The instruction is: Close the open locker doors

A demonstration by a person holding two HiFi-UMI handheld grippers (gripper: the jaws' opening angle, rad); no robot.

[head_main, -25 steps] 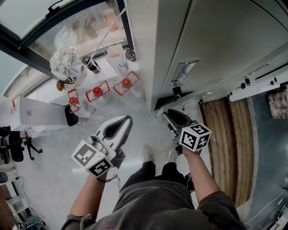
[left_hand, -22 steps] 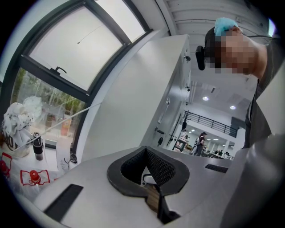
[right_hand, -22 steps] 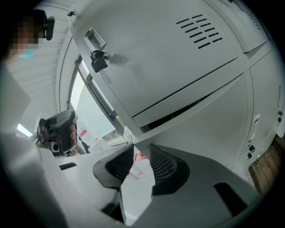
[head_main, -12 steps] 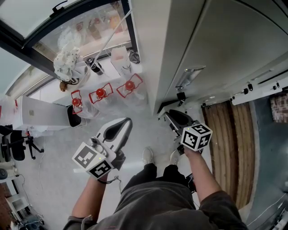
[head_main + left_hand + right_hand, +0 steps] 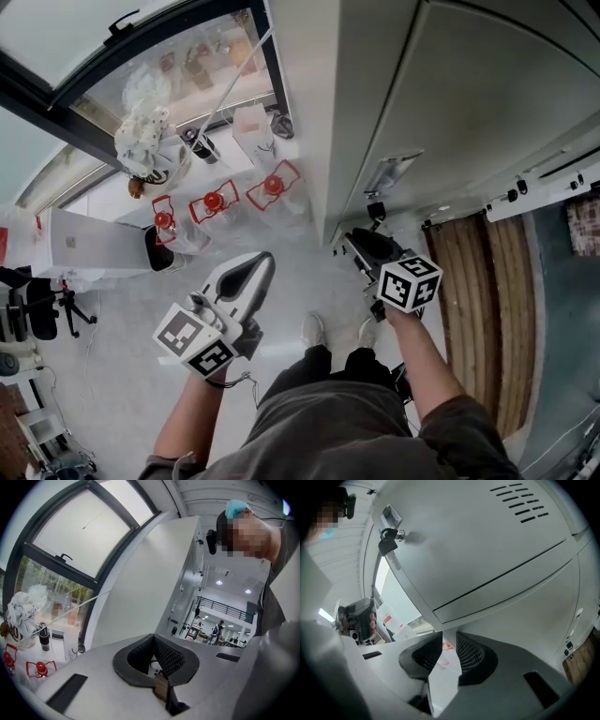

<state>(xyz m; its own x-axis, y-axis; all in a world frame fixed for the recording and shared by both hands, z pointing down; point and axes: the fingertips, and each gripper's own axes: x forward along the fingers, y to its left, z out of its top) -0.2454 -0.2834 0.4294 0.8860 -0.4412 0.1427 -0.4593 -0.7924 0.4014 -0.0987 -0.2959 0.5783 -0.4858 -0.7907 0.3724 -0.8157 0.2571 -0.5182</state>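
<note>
Left claw (image 5: 259,264) shut, empty; right claw (image 5: 354,242), just closing, narrowly apart, empty, beside locker door (image 5: 450,103).

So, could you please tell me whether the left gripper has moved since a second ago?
No. The left gripper keeps its spacing from the red-capped jugs; only the camera shifted slightly.

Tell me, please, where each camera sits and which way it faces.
Head view: on the person's head, looking down at floor and locker door; shows forearms, legs, left hand-held gripper, right hand-held gripper.
Left gripper view: rides the left hand-held gripper, facing the locker's side and window; jaws together, person's torso at right.
Right gripper view: rides the right hand-held gripper, facing the locker door; jaws apart, just closing further, nothing between them.
Shared: head and right gripper views show the door's key lock.
</note>
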